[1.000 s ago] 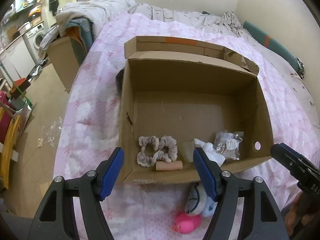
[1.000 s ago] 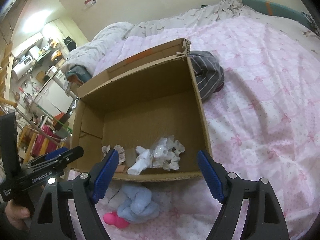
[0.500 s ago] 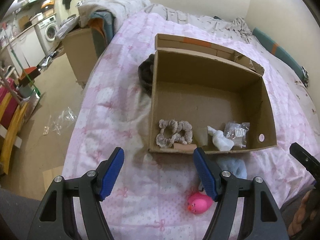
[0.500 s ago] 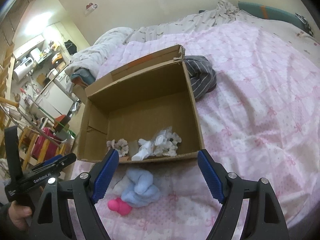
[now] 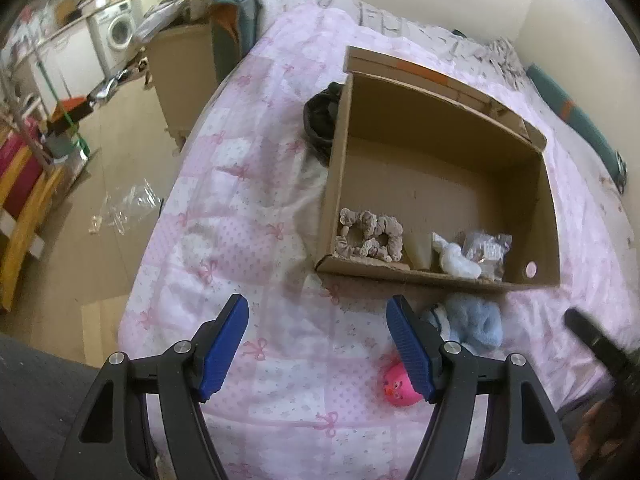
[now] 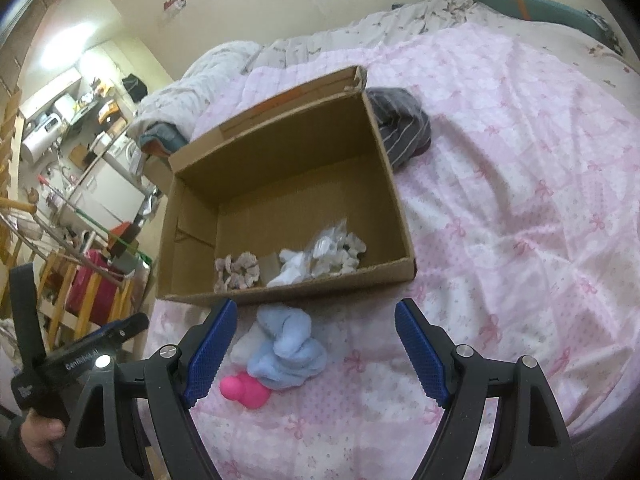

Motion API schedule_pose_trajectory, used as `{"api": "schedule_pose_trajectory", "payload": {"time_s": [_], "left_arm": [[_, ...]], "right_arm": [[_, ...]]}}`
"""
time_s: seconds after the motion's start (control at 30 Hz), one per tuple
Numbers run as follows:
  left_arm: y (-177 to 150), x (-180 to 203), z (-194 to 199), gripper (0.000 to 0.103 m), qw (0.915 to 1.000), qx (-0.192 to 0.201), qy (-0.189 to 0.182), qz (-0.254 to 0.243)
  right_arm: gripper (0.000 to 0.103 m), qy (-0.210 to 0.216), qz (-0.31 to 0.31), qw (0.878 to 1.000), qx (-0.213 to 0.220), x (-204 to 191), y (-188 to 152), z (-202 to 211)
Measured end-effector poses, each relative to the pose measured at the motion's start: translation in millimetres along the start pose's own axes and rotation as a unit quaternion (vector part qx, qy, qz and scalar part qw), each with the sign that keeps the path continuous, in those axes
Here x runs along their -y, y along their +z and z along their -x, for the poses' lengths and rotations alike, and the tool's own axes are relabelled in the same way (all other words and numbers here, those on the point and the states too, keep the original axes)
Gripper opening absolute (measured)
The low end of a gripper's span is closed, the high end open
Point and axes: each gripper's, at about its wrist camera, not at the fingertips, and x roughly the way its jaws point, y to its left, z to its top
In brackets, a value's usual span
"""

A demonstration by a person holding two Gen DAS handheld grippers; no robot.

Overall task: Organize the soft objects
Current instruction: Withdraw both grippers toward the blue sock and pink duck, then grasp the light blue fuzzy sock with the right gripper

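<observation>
An open cardboard box (image 5: 332, 184) (image 6: 400, 216) sits on the pink bedspread. Along its near wall lie beige scrunchies (image 5: 370, 234) (image 6: 238, 270), a white cloth (image 5: 454, 260) (image 6: 294, 270) and a clear plastic bag (image 5: 488, 248) (image 6: 332, 246). In front of the box lie a light blue fluffy bundle (image 5: 474, 324) (image 6: 290, 350) and a pink toy (image 5: 398, 386) (image 6: 244, 392). My left gripper (image 5: 318, 346) is open and empty above the bedspread, left of the toy. My right gripper (image 6: 314, 354) is open and empty, above the blue bundle.
A dark striped garment (image 6: 402, 128) (image 5: 320, 120) lies beside the box's far corner. The bed edge drops to the floor on the left, where a second cardboard box (image 5: 180, 76) stands. A plastic wrapper (image 5: 124, 208) lies on the floor. Crumpled bedding (image 6: 360, 40) is at the far end.
Both grippers have pulled back from the box, which now looks smaller and farther. The blue bundle and pink toy have come fully into view. Both stay open.
</observation>
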Motion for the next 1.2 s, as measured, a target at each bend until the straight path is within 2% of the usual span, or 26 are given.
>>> {"api": "schedule_pose_trajectory", "payload": {"time_s": [0.13, 0.3, 0.4, 0.57, 0.8, 0.9, 1.2], "left_arm": [[0, 1, -5, 0.069, 0.9999, -0.009, 0.001, 0.004], [1, 7, -14, 0.069, 0.9997, -0.023, 0.0, 0.004], [3, 6, -16, 0.069, 0.9997, -0.022, -0.002, 0.014], [7, -1, -18, 0.069, 0.9988, -0.031, -0.011, 0.035], [9, -7, -23, 0.069, 0.9974, -0.044, -0.016, 0.055], [9, -5, -24, 0.069, 0.9972, -0.047, -0.018, 0.055], [8, -3, -25, 0.069, 0.9977, -0.045, -0.011, 0.05]], "right_arm": [[0.086, 0.005, 0.012, 0.999, -0.045, -7, -8, -21], [0.086, 0.007, 0.06, 0.993, -0.105, -33, -15, -59], [0.1, -0.007, 0.087, 0.987, -0.135, -46, -17, -85], [0.1, -0.01, 0.031, 0.986, -0.164, -48, -21, -118], [0.099, -0.042, 0.083, 0.98, -0.176, -69, -35, -139], [0.079, -0.042, 0.088, 0.979, -0.177, -67, -39, -141], [0.05, -0.01, 0.091, 0.98, -0.179, -60, -34, -128]]}}
